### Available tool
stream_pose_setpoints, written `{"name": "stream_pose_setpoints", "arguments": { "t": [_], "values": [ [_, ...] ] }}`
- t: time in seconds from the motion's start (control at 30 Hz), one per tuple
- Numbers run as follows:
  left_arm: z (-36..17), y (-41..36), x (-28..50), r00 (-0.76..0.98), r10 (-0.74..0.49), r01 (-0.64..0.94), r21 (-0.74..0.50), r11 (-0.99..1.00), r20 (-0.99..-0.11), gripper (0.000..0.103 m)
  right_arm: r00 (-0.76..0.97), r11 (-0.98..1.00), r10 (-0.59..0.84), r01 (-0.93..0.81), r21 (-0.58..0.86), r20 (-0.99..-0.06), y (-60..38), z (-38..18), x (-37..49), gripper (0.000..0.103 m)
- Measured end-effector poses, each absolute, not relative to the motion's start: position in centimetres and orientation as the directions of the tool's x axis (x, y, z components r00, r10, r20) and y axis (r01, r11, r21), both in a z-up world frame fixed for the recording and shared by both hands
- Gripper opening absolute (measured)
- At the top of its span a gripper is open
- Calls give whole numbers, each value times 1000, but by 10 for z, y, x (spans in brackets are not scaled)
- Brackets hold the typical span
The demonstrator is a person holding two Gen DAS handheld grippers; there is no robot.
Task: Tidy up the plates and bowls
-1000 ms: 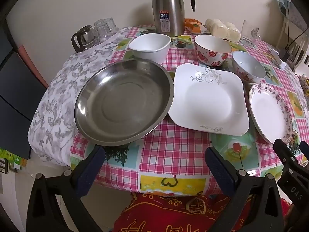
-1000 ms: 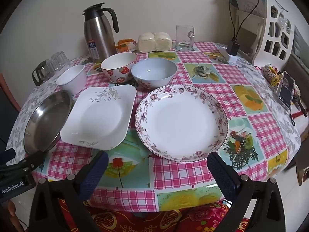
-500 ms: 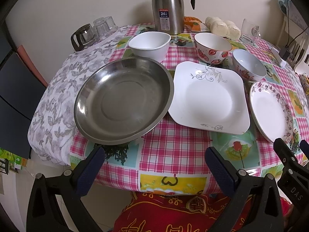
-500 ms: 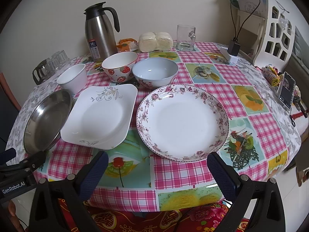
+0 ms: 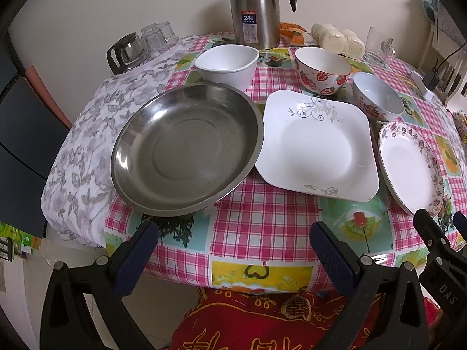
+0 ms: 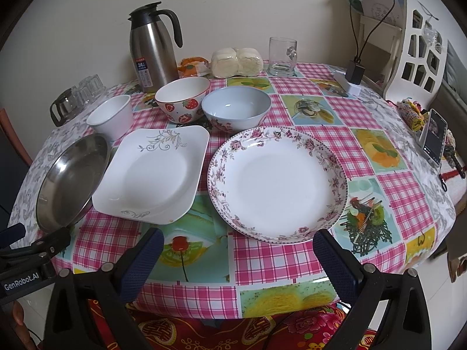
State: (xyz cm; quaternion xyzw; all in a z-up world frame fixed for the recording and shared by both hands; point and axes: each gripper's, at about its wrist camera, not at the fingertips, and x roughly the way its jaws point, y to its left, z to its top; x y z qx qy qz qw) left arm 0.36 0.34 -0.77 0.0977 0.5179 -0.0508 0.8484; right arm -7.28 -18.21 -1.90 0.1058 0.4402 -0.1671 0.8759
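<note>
A steel round plate (image 5: pixel 186 151) (image 6: pixel 73 180), a white square plate (image 5: pixel 318 148) (image 6: pixel 154 175) and a floral-rimmed round plate (image 5: pixel 411 166) (image 6: pixel 277 183) lie in a row near the table's front. Behind them stand a white bowl (image 5: pixel 227 64) (image 6: pixel 111 115), a strawberry bowl (image 5: pixel 322 70) (image 6: pixel 182 99) and a pale blue bowl (image 5: pixel 376 96) (image 6: pixel 236 110). My left gripper (image 5: pixel 233 250) is open and empty at the front edge, below the steel plate. My right gripper (image 6: pixel 238 253) is open and empty, below the floral plate.
A steel thermos jug (image 6: pixel 154 49), wrapped buns (image 6: pixel 236 62) and a glass mug (image 6: pixel 281 57) stand at the back. Upturned glasses and a glass pot (image 5: pixel 137 49) sit back left. A phone (image 6: pixel 435 137) and a charger (image 6: pixel 354 75) are at the right, by a white chair (image 6: pixel 420 43).
Both grippers have moved slightly forward towards the table, so the dishes look a little nearer. Nothing on the table has moved.
</note>
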Motion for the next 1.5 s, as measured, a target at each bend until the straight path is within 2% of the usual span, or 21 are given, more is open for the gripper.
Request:
{"name": "stream_pose_setpoints", "arguments": {
  "t": [1.5],
  "values": [
    [-12, 5, 6, 433, 12, 182, 100, 978, -901, 103, 554, 922, -200, 385, 35, -808, -180, -21, -72, 103]
  ]
}}
